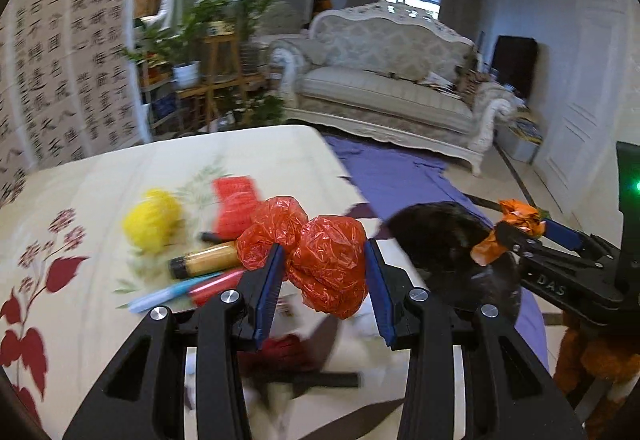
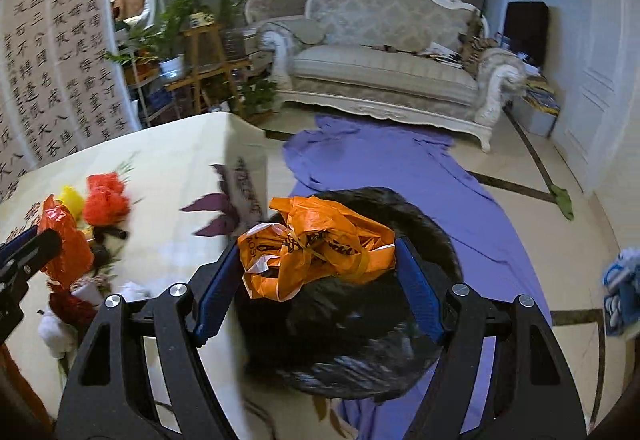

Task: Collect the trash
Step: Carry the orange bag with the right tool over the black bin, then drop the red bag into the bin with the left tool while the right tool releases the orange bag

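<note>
The left hand-held gripper point(image 1: 325, 266) is clamped on a crumpled red plastic bag point(image 1: 316, 252), its blue pads pressing the wad from both sides above the tabletop point(image 1: 100, 175), which wears a cream cloth printed with red leaves and flowers. The right hand-held gripper point(image 2: 320, 260) is clamped on a crumpled orange plastic bag point(image 2: 316, 244) with dark lettering, its fingers set wide around the bundle. Directly beneath that orange bag gapes a black trash bag point(image 2: 352, 328), sitting just off the tabletop edge over a purple sheet point(image 2: 400, 163) spread on the floor. On the tabletop just beyond the red bag lie blurred loose items: a tube with a yellowish body and black cap point(image 1: 204, 260), a light blue pen point(image 1: 168, 294) and a red pen point(image 1: 218, 286) side by side, a yellow ball-like lump point(image 1: 154, 217) and a red ribbed piece point(image 1: 236, 205). Farther off, a cream ornate sofa point(image 1: 384, 79) stands against the far side of the room, potted plants point(image 1: 188, 39) on wooden stands are to its left, and calligraphy panels point(image 1: 60, 51) cover the left wall.
</note>
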Tool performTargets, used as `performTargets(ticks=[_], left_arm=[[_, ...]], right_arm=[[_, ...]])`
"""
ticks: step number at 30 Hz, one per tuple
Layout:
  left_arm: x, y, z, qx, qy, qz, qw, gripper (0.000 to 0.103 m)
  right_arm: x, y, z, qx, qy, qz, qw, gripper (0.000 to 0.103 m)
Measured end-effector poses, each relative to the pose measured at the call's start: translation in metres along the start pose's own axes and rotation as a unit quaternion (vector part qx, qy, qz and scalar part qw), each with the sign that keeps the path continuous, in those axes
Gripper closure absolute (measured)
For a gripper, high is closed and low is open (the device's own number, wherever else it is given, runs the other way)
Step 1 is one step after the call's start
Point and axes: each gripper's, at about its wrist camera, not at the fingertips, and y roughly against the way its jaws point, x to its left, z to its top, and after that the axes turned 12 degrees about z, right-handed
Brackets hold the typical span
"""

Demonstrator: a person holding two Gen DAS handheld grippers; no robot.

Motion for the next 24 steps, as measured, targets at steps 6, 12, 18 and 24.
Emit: performTargets(ticks=[6, 12, 18, 24], left_arm=[[-0.031, -0.018, 0.004, 0.006, -0.025, -0.014, 0.9996, 0.062], [-0.06, -0.036, 0.009, 0.01, -0.047, -0.018, 0.9987, 0.062], [-0.081, -0.052, 0.017, 0.01, -0.059, -0.019, 0.998, 0.062], [-0.085, -0.063, 0.017, 0.013, -0.056, -0.011, 0.9983, 0.042]], right_arm=[[-0.027, -0.006, -0.002, 0.002, -0.02, -0.008, 1.0, 0.03], [-0.052, -0.013, -0.001, 0.003, -0.033, -0.009, 0.999, 0.03], [-0.064, -0.024, 0.004, 0.007, -0.034, 0.001, 0.999, 0.028], [-0.075, -0.026, 0.008, -0.001, -0.054, 0.002, 0.999, 0.022]])
